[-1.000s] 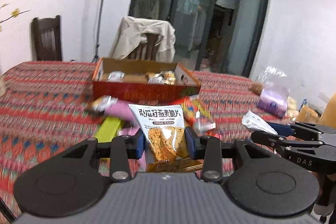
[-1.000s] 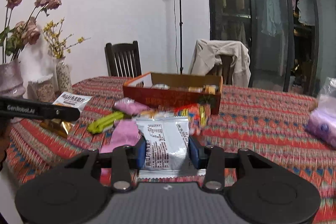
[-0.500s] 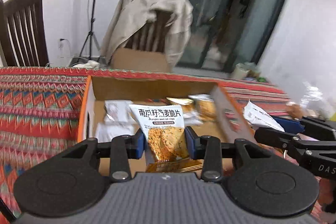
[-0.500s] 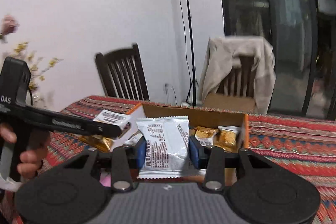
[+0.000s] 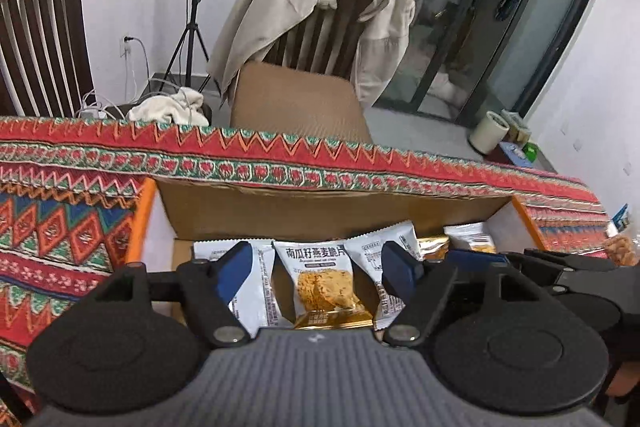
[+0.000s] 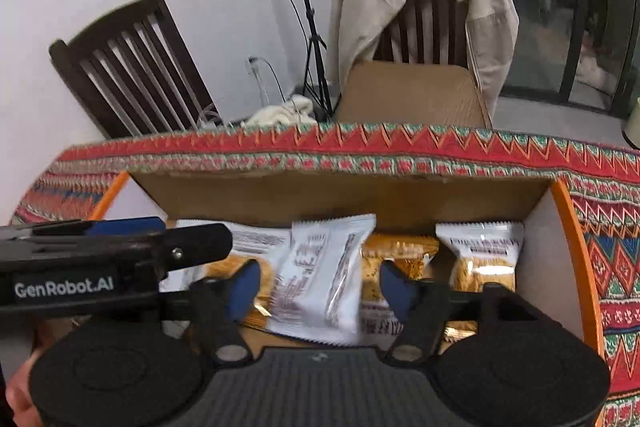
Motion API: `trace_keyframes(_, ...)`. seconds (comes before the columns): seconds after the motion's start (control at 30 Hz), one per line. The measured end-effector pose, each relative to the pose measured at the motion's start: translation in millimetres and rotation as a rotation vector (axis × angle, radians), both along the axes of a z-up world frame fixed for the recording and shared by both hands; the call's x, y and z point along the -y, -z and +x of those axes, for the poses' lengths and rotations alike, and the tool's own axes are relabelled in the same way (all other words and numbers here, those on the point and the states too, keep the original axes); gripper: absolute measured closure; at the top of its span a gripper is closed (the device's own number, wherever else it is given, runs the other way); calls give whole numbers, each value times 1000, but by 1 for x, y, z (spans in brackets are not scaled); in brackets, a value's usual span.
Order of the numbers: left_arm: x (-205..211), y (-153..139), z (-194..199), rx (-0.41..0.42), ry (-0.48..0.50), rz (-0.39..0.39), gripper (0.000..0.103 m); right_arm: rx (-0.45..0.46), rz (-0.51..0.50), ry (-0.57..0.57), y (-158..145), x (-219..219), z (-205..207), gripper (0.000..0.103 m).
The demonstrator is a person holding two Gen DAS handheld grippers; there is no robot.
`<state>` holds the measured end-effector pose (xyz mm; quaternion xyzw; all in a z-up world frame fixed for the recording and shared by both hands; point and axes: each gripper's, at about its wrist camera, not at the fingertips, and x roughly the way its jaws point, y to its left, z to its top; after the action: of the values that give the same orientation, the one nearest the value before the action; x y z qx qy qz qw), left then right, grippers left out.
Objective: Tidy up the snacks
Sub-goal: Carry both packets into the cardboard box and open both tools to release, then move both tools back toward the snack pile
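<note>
An open cardboard box with orange edges (image 5: pixel 328 207) (image 6: pixel 340 195) sits on the patterned tablecloth and holds several snack packets. My left gripper (image 5: pixel 316 273) is open above the box; a white oat-crisp packet with an orange picture (image 5: pixel 324 283) lies loose between its spread fingers. My right gripper (image 6: pixel 318 285) is open too; a white packet, back side up and blurred (image 6: pixel 320 279), is between its fingers over the box, apart from both pads. Each gripper shows at the edge of the other's view (image 5: pixel 560 263) (image 6: pixel 100 251).
More white and gold packets lie in the box (image 6: pixel 480 259) (image 5: pixel 468 241). Past the table's far edge (image 5: pixel 280 163) stand a chair draped with a beige jacket (image 5: pixel 320 7), a dark wooden chair (image 6: pixel 132 75) and a light stand (image 6: pixel 304 7).
Both grippers moved forward and down over the box, then opened. Each packet has left its fingers; the right one is tilting and blurred as it drops.
</note>
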<state>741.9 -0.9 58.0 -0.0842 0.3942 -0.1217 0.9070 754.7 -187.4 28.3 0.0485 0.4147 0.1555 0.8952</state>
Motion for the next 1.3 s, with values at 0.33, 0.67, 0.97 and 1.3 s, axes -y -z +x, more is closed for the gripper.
trace_keyframes(0.33,-12,-83,-93,62,24,75,24,139,-12,-36,-74,31,-75,28)
trace_keyframes(0.67,-21,-160,-286,209,9,62,9,345,16,-34,-176,108,-264,8)
trace_keyframes(0.97,-19,-143,-484,404,-58,82,0,535,28,-21,-175,160,-445,0)
trace_keyframes(1.3,0,-67,-608,426,-133,110,0,629,-3,-32,-91,165,-596,0)
